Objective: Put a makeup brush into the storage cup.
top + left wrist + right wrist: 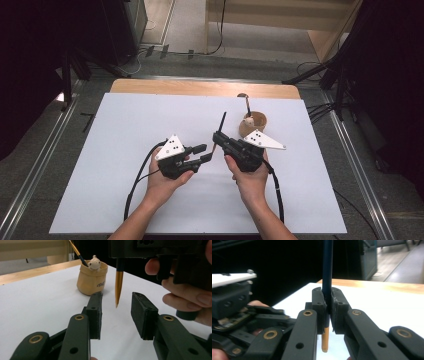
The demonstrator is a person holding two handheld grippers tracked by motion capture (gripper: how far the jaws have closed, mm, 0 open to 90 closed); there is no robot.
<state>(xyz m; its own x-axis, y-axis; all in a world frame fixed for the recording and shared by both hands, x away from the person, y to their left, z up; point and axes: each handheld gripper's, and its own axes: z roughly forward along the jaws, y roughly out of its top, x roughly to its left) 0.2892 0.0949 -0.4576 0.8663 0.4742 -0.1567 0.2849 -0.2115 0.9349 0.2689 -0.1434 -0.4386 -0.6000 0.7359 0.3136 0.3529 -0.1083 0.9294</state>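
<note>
brush pinched in the right gripper, left jaws apart beside it

in the high view, the right gripper [218, 137] sits just right of centre, its jaws closed on a thin dark brush [220, 126] that rises toward the top of the frame. the right gripper view shows the same grip from close in: the brush [327, 270] stands upright in the middle of the frame, its dark shaft squeezed between the two pads and its orange end poking out below them.

the left gripper [202, 153] lies just left of centre in the high view, near the right one. its jaws stand apart with nothing pressed between them. in the left gripper view the orange end of the brush [118, 283] hangs beyond the gap, clear of both pads.

a small tan pot [255, 122] stands right of centre toward the far edge of the white table [125, 165], with a second brush [247, 104] leaning in it. in the left gripper view the pot [91, 281] is at upper centre-left, carrying a small pale figure [94, 263].
</note>
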